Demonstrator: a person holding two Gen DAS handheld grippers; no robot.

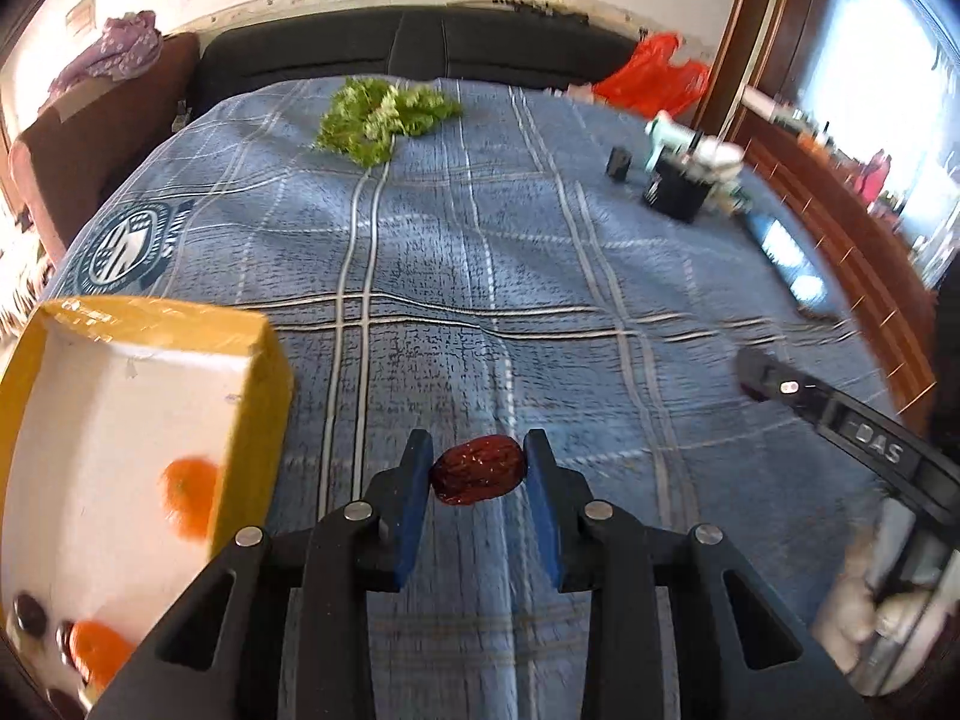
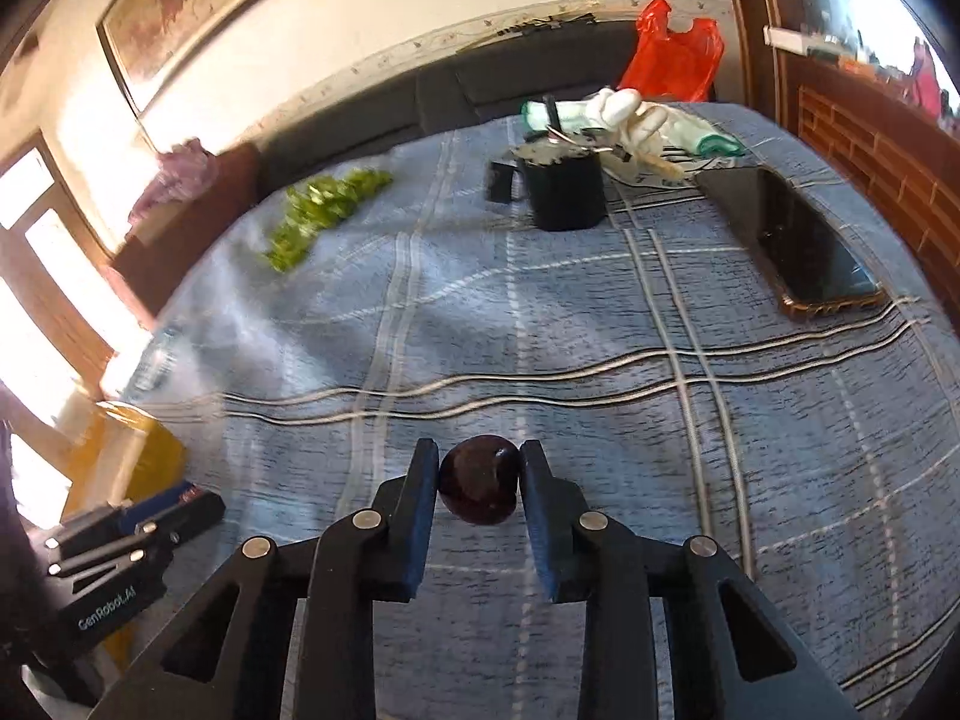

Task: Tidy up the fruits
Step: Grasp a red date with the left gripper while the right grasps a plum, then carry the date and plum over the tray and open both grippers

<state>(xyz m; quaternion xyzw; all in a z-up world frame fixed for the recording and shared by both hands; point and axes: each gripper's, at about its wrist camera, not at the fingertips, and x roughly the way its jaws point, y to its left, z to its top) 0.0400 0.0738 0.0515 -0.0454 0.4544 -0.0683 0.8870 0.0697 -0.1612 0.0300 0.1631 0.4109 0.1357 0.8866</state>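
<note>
Left claw [image 1: 478,468] clamped on a wrinkled red date [image 1: 478,469], lifted over the blue plaid cloth [image 1: 480,252], just right of the yellow box [image 1: 264,360] holding oranges [image 1: 191,495]. Right claw [image 2: 479,480] pinching a dark glossy fruit [image 2: 479,487], nearer than the black cup [image 2: 567,192].

Both grippers are black plastic linkages with round silver pivot screws and flat blue-faced fingers [image 1: 414,504]. The right gripper [image 1: 757,381] bears pale lettering; the left gripper [image 2: 174,510] reads "GenRobot.AI".
</note>
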